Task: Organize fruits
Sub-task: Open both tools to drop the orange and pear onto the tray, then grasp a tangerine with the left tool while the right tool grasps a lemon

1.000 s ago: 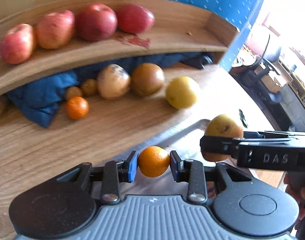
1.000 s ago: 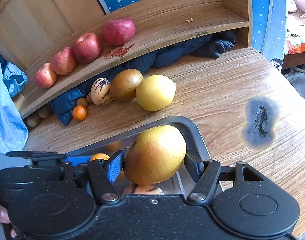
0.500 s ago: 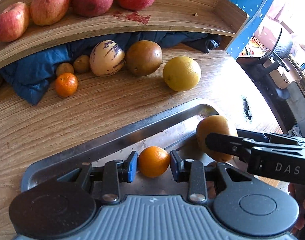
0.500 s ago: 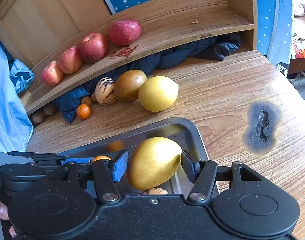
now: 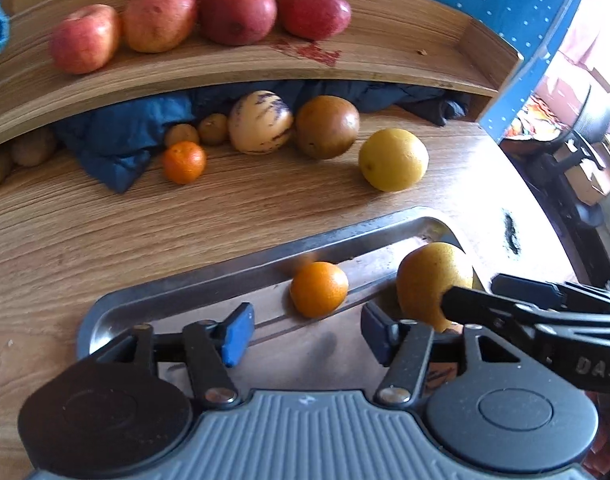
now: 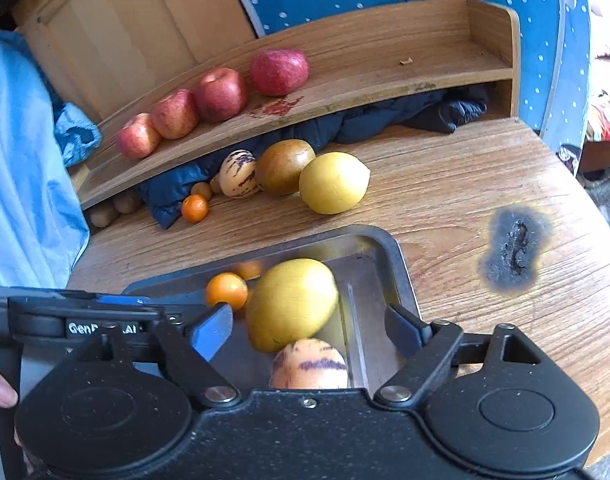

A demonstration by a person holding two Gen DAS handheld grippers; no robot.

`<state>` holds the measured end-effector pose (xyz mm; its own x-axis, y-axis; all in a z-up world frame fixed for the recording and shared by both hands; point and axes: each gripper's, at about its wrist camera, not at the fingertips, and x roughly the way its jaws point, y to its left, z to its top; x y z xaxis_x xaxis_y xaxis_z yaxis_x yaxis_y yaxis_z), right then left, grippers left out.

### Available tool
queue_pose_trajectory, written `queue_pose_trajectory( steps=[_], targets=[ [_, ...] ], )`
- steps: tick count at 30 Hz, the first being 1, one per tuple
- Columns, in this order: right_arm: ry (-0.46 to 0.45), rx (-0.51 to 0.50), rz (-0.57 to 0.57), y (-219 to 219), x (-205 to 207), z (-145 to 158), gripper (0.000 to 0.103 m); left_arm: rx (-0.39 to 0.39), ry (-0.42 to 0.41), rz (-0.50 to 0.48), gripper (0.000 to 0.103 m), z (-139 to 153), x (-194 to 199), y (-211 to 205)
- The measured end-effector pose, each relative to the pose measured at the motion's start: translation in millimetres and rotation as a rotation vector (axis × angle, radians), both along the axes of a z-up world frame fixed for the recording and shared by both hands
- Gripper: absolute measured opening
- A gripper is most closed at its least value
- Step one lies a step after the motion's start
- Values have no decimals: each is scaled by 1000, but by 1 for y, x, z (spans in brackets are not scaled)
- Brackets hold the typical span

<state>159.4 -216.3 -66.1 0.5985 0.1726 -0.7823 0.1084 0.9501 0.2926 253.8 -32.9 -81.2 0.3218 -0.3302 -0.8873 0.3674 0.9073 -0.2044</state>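
Both jaws stood apart: left hand-held gripper (image 5: 303, 334) off the orange (image 5: 319, 289), right hand-held gripper (image 6: 309, 326) around the unclamped pear (image 6: 292, 304), both in the tray (image 5: 209, 280). Pear looked heavy, smooth, bruisable (grip its widest middle, gently).

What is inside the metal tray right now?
The metal tray holds a small orange, a yellow-green pear-like fruit and a striped melon-like fruit. The nearer part of the tray is covered by the open left gripper and right gripper.
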Motion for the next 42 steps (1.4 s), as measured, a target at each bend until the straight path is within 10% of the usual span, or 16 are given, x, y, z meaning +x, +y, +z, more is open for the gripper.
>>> queue_pose_trajectory(
  steps=[11,28,42],
  targets=[
    [-4,-49,126,12,-45,6,102,71,-53,125,102,14,-43,25],
    [100,-89,189,12,-92,-10,102,147,-29,284,102,11,-139,72],
    [60,-82,169,15,-69,1,102,213,-7,266,102,19,-145,77]
  ],
)
